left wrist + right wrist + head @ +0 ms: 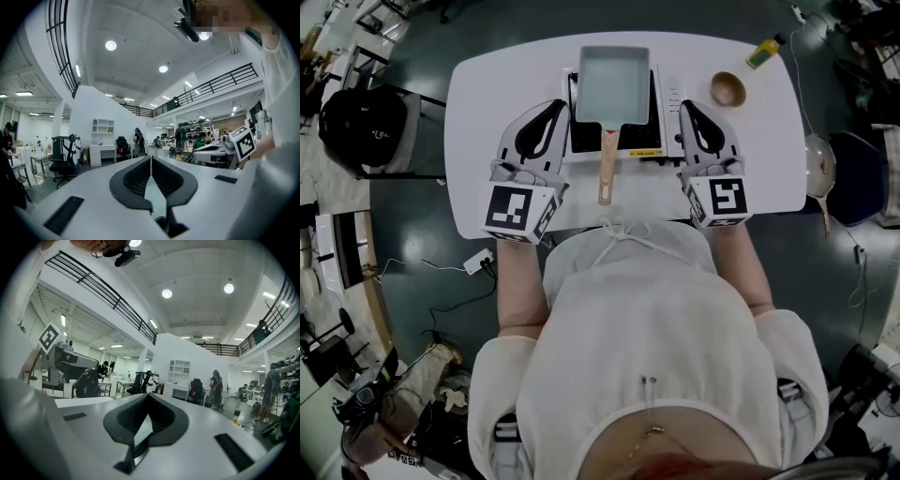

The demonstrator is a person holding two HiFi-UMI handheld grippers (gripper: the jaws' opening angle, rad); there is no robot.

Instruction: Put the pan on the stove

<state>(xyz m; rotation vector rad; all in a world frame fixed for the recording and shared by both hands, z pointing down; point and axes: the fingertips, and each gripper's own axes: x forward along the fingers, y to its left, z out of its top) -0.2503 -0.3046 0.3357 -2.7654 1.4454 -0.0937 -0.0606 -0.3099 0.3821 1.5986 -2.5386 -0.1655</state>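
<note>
Head view, looking down on a white desk (497, 75). A rectangular pan (613, 82) sits on the portable stove (639, 139) at the middle of the desk, toward the far edge. Its wooden handle (607, 169) points toward the near edge, past the stove's front and between the 2 grippers.

The left gripper (561, 106) lies just left of the stove and the right gripper (686, 106) just right of it. Both point toward the far side, and neither touches the pan.

In the left gripper view the 2 fingers (136, 178) are clenched tip to tip with nothing between them. The right gripper view shows the same: its fingers (161, 420) meet at the tips and are empty.

A small wooden bowl (727, 89) stands on the desk to the right of the stove. A yellow-and-green bottle (762, 53) lies at the far right corner.
</note>
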